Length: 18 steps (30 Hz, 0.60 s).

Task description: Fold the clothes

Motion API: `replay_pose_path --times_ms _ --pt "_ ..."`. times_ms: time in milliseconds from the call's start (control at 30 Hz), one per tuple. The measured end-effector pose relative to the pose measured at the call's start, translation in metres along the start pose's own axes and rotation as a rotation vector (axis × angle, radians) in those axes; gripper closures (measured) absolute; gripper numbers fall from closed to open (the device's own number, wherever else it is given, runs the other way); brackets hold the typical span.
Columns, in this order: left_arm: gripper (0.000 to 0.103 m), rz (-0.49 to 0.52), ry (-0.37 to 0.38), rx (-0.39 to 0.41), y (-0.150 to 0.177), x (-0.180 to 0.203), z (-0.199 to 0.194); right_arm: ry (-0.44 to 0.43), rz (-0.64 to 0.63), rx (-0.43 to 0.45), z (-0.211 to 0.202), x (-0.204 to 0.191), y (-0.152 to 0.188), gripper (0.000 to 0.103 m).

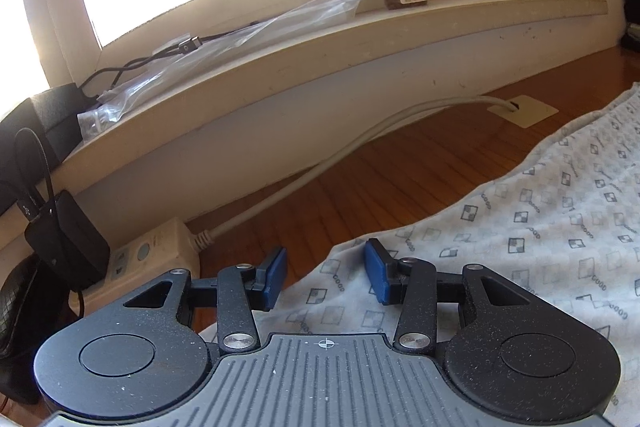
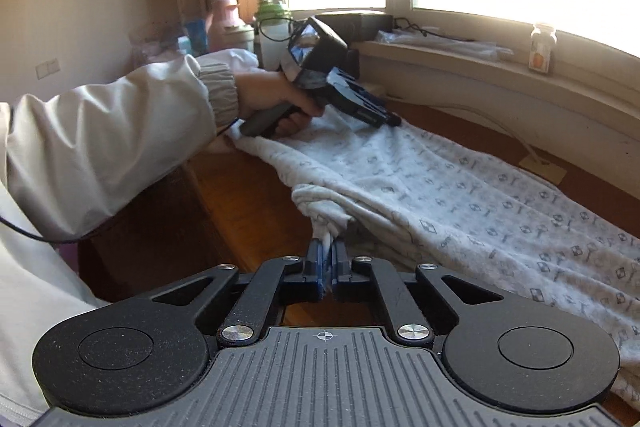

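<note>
Near table edge, bunched garment hem between right gripper fingers

The left gripper is hovering low over the near edge of the patterned garment, its blue pads standing wide apart with nothing between them. The right gripper is pinching a bunched corner of that garment, pads pressed together on the cloth. The person's left hand, in a pale sleeve, is gripping the left gripper's handle above the garment's far end.
</note>
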State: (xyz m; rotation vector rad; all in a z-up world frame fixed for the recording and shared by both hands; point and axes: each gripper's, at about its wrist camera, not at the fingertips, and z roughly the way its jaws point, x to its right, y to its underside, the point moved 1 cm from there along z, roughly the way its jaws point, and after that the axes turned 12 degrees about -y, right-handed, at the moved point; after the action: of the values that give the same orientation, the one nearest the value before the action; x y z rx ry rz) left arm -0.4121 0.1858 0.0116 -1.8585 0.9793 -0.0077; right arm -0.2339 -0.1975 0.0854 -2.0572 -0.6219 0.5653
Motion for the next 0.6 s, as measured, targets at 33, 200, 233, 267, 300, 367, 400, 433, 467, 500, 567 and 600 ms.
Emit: replay_pose_path --times_ms 33,200,233,267,300,367,400,433,467,500,567,600 --pt "0.056 0.003 -0.002 0.001 0.000 0.000 0.000 -0.006 0.002 -0.007 0.000 -0.002 0.003 0.099" --pt "0.056 0.014 -0.005 0.007 0.000 -0.001 0.001 -0.021 0.011 -0.036 0.006 -0.002 0.010 0.099" --pt "0.056 0.018 0.006 0.011 -0.002 0.004 -0.001 -0.018 0.025 -0.035 0.005 0.002 0.010 0.099" --pt "0.056 0.023 0.016 0.016 -0.004 0.010 -0.004 -0.014 0.039 -0.035 0.004 0.006 0.011 0.098" --pt "0.056 0.028 0.026 0.020 -0.006 0.015 -0.007 -0.006 0.045 -0.026 -0.001 0.009 0.012 0.097" --pt "0.055 0.038 0.047 0.030 -0.009 0.026 -0.012 0.038 0.068 0.007 -0.019 0.021 0.016 0.088" --pt "0.054 0.043 0.057 0.034 -0.011 0.031 -0.015 0.066 0.087 0.023 -0.030 0.029 0.018 0.079" --pt "0.053 0.048 0.068 0.039 -0.013 0.036 -0.017 0.095 0.107 0.039 -0.041 0.037 0.020 0.071" --pt "0.051 0.053 0.078 0.044 -0.015 0.042 -0.020 0.145 0.122 0.052 -0.055 0.049 0.024 0.068" --pt "0.047 0.058 0.088 0.048 -0.017 0.047 -0.023 0.210 0.133 0.057 -0.068 0.063 0.030 0.064" --pt "0.045 0.068 0.109 0.058 -0.021 0.057 -0.028 0.354 0.209 0.083 -0.100 0.102 0.043 0.064" --pt "0.044 0.073 0.119 0.062 -0.023 0.063 -0.031 0.414 0.239 0.082 -0.113 0.124 0.049 0.064"
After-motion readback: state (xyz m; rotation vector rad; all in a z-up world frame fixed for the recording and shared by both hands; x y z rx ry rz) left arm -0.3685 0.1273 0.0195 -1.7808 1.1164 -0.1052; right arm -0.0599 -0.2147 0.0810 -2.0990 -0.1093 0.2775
